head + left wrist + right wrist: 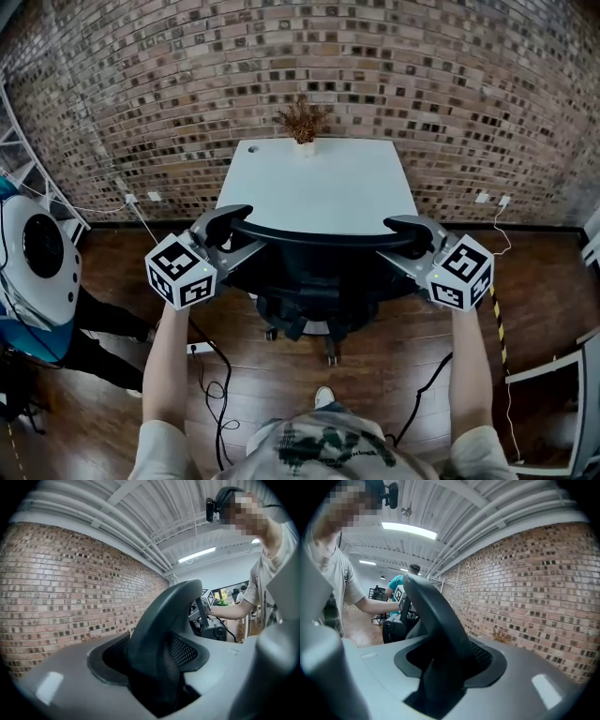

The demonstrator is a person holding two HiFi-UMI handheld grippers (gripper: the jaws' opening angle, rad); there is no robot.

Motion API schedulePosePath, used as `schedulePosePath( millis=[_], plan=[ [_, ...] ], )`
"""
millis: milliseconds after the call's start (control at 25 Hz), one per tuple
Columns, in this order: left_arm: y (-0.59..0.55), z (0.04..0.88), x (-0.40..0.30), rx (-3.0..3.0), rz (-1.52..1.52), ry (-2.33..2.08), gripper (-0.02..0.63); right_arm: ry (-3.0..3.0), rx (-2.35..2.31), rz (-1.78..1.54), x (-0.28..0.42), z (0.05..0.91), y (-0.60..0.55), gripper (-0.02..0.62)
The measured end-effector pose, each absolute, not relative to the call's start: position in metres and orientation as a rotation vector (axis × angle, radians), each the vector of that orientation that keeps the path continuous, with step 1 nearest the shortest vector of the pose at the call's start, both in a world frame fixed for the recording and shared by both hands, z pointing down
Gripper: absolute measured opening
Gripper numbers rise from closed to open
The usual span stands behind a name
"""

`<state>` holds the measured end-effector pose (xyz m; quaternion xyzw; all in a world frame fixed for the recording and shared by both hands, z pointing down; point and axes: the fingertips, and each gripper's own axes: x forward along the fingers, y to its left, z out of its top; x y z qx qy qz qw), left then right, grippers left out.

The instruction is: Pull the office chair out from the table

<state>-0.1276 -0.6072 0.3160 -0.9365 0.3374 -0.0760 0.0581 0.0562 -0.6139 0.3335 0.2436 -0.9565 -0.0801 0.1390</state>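
Black chair back point(157, 630) between two fingers point(186, 651)

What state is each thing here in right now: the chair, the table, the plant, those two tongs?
office chair: backrest up against the table's near edge, not yet pulled out.
left tongs: closed on the backrest's top rim.
right tongs: closed on the same rim, other end.
table: top otherwise bare.
dried plant: upright at the far edge.

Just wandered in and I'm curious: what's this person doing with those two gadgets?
A person holds a claw in each hand. The left claw and right claw each clamp the top rim of the office chair, one at either end. The chair sits close to the white table by the brick wall, not yet pulled out.
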Motion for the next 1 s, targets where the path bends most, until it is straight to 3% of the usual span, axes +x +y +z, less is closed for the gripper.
schedulePosePath(
  millis=[1000],
  plan=[
    [-0.427, 0.323, -0.123, -2.881, -0.217, 0.974, 0.279, -2.8, 0.923, -0.089, 0.07, 0.338, -0.428, 0.233]
  ],
)
